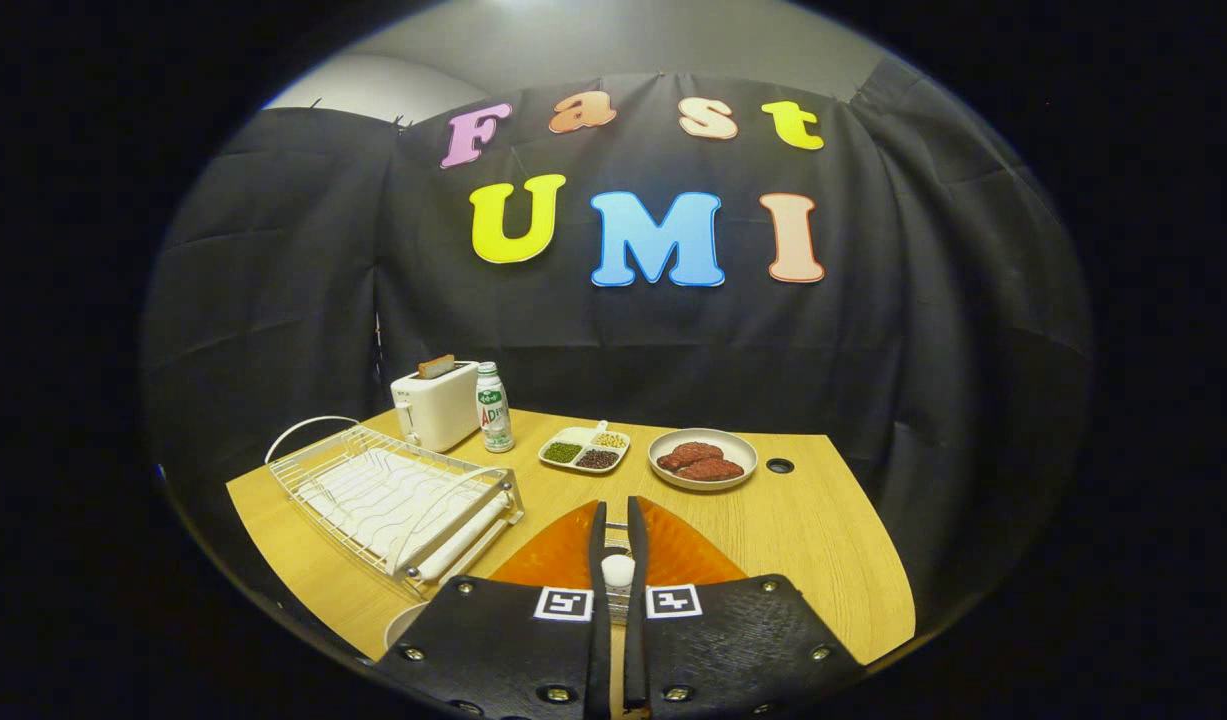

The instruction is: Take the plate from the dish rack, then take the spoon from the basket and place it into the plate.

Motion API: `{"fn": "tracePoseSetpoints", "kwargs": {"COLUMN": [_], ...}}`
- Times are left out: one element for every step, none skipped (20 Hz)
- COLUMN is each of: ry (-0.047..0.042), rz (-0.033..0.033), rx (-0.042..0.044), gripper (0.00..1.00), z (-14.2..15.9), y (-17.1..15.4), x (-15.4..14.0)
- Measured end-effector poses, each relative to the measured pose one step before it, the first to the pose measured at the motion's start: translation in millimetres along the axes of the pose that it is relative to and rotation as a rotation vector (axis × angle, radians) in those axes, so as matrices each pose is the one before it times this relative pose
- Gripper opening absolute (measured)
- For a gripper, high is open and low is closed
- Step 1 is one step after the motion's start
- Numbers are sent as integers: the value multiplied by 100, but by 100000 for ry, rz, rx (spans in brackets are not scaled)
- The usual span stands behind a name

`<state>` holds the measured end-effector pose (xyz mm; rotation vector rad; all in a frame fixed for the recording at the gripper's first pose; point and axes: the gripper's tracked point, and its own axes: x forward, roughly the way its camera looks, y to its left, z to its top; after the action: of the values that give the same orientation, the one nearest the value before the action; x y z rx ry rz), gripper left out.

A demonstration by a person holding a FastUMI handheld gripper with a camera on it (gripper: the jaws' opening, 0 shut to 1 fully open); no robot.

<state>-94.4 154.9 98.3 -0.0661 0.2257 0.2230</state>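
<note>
Surface: wooden table [823, 560], black cloth wall behind.
Spoon: white handle end pinched between the gripper [618, 520] fingers, over the orange plate [553, 560].
Dish rack [393, 495]: 10 o'clock of the fingers.
Beyond: toaster [435, 405], bottle [492, 408], divided dish [584, 449], bowl [702, 459] at 12–1 o'clock.

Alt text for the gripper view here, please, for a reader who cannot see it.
The gripper is nearly shut on a white spoon handle over an orange plate on a wooden table. A wire dish rack lies beside, with a toaster, bottle, and two food dishes beyond.
</note>
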Motion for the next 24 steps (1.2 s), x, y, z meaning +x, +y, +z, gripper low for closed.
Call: {"fn": "tracePoseSetpoints", "kwargs": {"ry": [48,405,218,-110,157,1068,1011,863,1822,1670,1574,1347,1616,1824,1548,2098,2114,1840,1861,1502,1170,1299,1203,854], "rz": [-513,-571,-174,350,-291,-204,92,490,1192,537,786,1420,1206,947,1045,1128,787,368,480,837,1099,773,581,588], "rx": [-515,-308,62,-376,-767,-907,-921,-753,-780,-1264,-1651,-1861,-1587,-1024,-475,-204,-252,-56,187,497,659,382,96,-128], "gripper": [5,5,5,5,5,5,5,5,5,5,5,5,5,5,5,5,5,5,5,5,5,5,5,5], "z": [406,415,351,540,370,238,59,129,-176,-189,-329,-220,-320,-442,-557,-665,-646,-560,-636,-389,-377,-253,-365,-44], "y": [117,129,236,363,138,112,328,308,610,398,434,610,708,596,631,785,627,439,362,452,594,407,274,281], "x": [-447,-459,-424,-493,-355,-413,-242,-227,-243,-222,-237,-142,-163,-28,211,176,228,215,137,263,250,345,324,242]}}
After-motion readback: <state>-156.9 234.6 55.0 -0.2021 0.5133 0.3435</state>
